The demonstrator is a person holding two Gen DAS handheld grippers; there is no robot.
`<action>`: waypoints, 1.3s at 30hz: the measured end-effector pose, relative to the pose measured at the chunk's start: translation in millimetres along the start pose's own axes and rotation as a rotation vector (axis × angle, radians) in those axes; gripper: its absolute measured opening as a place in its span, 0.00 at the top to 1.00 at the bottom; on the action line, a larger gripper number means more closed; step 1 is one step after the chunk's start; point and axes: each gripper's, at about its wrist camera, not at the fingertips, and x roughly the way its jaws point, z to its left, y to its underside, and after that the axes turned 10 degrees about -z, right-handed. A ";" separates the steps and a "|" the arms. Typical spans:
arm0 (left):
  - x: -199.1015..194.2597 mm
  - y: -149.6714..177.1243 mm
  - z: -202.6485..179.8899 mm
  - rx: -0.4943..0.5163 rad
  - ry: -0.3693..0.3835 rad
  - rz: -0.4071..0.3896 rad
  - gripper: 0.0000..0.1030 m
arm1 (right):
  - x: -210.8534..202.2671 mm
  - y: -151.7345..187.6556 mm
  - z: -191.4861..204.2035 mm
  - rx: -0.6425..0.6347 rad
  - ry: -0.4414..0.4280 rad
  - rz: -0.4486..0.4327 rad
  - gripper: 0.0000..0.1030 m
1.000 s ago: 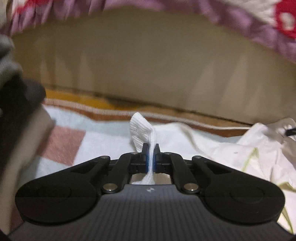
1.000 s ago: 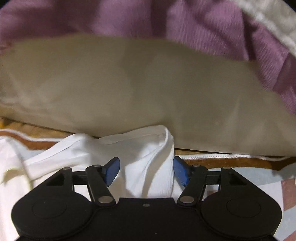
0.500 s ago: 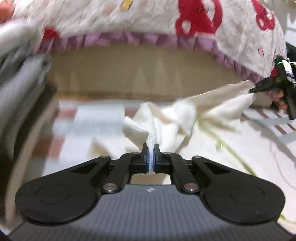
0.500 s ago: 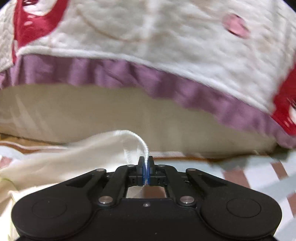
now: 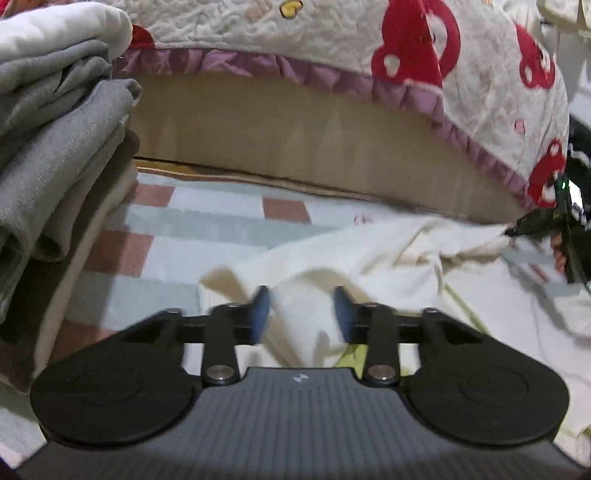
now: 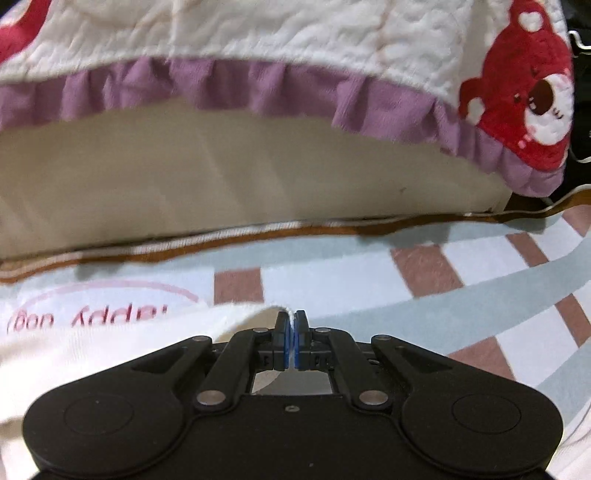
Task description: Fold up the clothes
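Note:
A cream-white garment (image 5: 362,258) lies stretched across the checked blanket (image 5: 192,221). My left gripper (image 5: 300,308) is open, its blue pads spread on either side of a fold of the cloth, which lies loose between them. In the left wrist view the right gripper (image 5: 517,230) pinches the garment's far right corner. My right gripper (image 6: 291,338) is shut on the garment's edge (image 6: 236,314); the cloth trails off to its left, just above the blanket. Pink lettering (image 6: 85,314) shows on the blanket beside it.
A stack of folded grey clothes (image 5: 48,147) stands at the left. Behind runs a beige mattress side (image 5: 295,129) under a quilted cover (image 5: 332,33) with a purple frill and red bears (image 6: 532,96). A hand (image 5: 557,251) holds the right gripper.
My left gripper has opened and let go of the garment, which has dropped onto the blanket. The right gripper shut on the garment's edge and pulled it out to the right.

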 end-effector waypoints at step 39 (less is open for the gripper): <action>4.9 14.9 -21.2 -0.158 0.152 0.159 0.74 | -106.7 91.1 252.3 -0.669 -0.923 0.251 0.71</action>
